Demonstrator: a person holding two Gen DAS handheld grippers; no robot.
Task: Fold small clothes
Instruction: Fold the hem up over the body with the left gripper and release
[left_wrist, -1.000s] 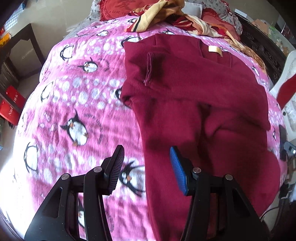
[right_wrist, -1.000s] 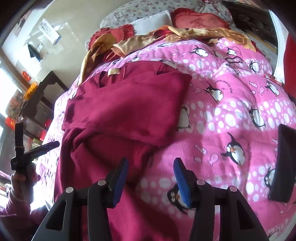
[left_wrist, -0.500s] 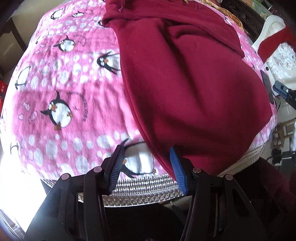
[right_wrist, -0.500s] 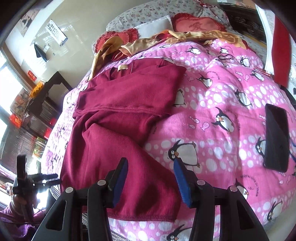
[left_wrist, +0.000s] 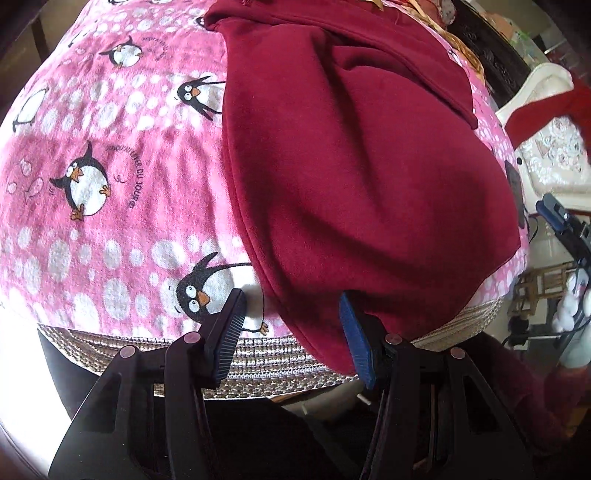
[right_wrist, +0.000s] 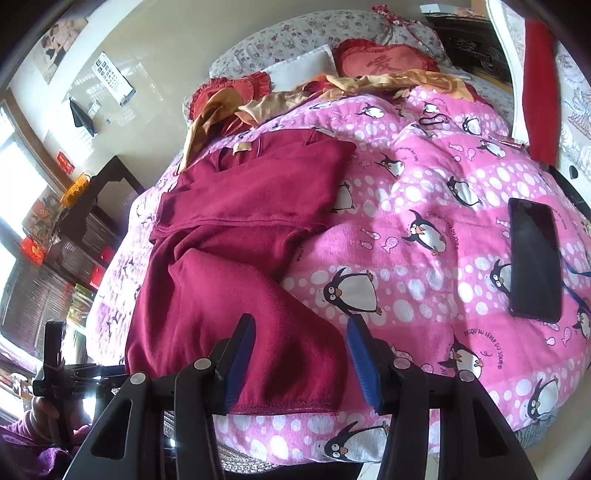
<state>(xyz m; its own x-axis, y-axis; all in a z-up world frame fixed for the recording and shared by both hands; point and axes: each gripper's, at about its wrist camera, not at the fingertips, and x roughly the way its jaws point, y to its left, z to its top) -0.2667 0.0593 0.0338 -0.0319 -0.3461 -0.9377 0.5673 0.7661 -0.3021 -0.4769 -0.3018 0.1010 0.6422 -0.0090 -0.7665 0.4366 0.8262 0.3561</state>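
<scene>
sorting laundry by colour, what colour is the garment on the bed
Dark red, plain maroon garment; clearest in the right wrist view.

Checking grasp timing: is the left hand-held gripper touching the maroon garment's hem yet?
Cannot tell. In the left wrist view the left hand-held gripper stands open around the maroon garment hem; the blue pad overlaps the cloth, but no contact or gap shows plainly.

Both grippers are looking the same: the left gripper (left_wrist: 291, 334) and right gripper (right_wrist: 299, 360) are sporting black plastic arms with triangular cutouts, round silvery rivets at the pivots, and ribbed blue pads. At 8 o'clock in the right view, a fuzzy purple sleeve (right_wrist: 27, 441) is showing
</scene>
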